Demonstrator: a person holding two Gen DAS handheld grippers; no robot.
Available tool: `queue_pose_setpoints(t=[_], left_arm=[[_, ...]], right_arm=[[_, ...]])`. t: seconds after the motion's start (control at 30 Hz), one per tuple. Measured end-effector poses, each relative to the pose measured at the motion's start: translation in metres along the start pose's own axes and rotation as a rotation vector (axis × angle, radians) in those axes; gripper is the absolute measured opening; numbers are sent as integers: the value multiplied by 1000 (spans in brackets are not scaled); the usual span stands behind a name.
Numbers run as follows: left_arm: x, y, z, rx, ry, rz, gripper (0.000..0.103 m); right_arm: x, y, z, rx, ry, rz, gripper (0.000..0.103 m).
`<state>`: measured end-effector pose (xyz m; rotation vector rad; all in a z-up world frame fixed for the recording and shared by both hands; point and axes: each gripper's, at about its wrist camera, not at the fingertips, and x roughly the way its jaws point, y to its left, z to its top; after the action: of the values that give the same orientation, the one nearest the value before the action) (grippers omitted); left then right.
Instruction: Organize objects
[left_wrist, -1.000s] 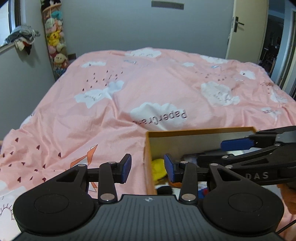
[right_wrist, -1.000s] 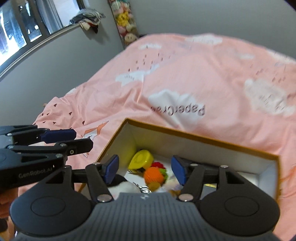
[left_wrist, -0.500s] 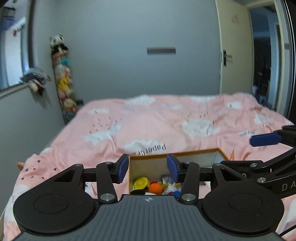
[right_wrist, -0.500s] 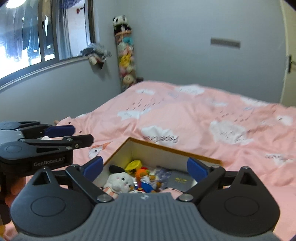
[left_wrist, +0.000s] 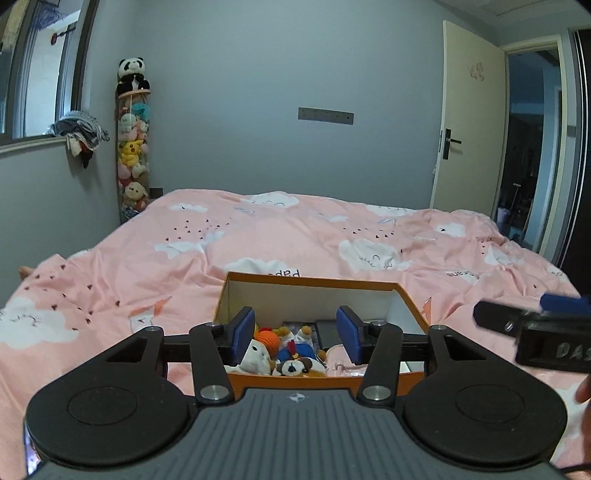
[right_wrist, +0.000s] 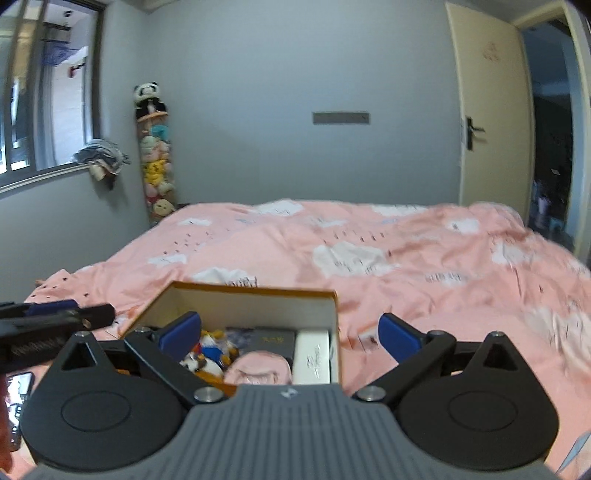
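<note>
An orange box with white inner walls (left_wrist: 314, 282) (right_wrist: 258, 291) sits on the pink bed near its front edge. It holds small plush toys (left_wrist: 291, 354) (right_wrist: 207, 354), a dark booklet (right_wrist: 273, 339), a white flat case (right_wrist: 314, 356) and a pink pouch (right_wrist: 258, 369). My left gripper (left_wrist: 295, 338) is open and empty, held above and behind the box. My right gripper (right_wrist: 290, 334) is wide open and empty, also held back from the box. Each gripper shows at the edge of the other's view.
The pink cloud-print duvet (left_wrist: 295, 236) covers the whole bed. A tall column of stuffed toys (left_wrist: 133, 147) stands at the far left wall corner. A door (left_wrist: 469, 122) stands open at the far right. A phone (right_wrist: 18, 402) lies at lower left.
Both grippers have pulled back and up from the box, so the whole room now shows. The right gripper has opened wider; the left has opened somewhat too.
</note>
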<state>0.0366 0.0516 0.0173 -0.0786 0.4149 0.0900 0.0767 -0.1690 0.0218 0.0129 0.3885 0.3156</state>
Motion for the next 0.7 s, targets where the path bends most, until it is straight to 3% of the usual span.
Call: queue_pose_setpoints(t=[0.13, 0.43, 0.7], left_arm=[[9, -2, -9, 44, 15, 23, 58], [41, 3, -36, 34, 186, 6, 58], [57, 4, -49, 20, 275, 4, 59]], right_arm=[[15, 2, -12, 6, 31, -17, 102], [42, 27, -44, -189, 91, -21, 102], [61, 15, -49, -114, 146, 6, 102]])
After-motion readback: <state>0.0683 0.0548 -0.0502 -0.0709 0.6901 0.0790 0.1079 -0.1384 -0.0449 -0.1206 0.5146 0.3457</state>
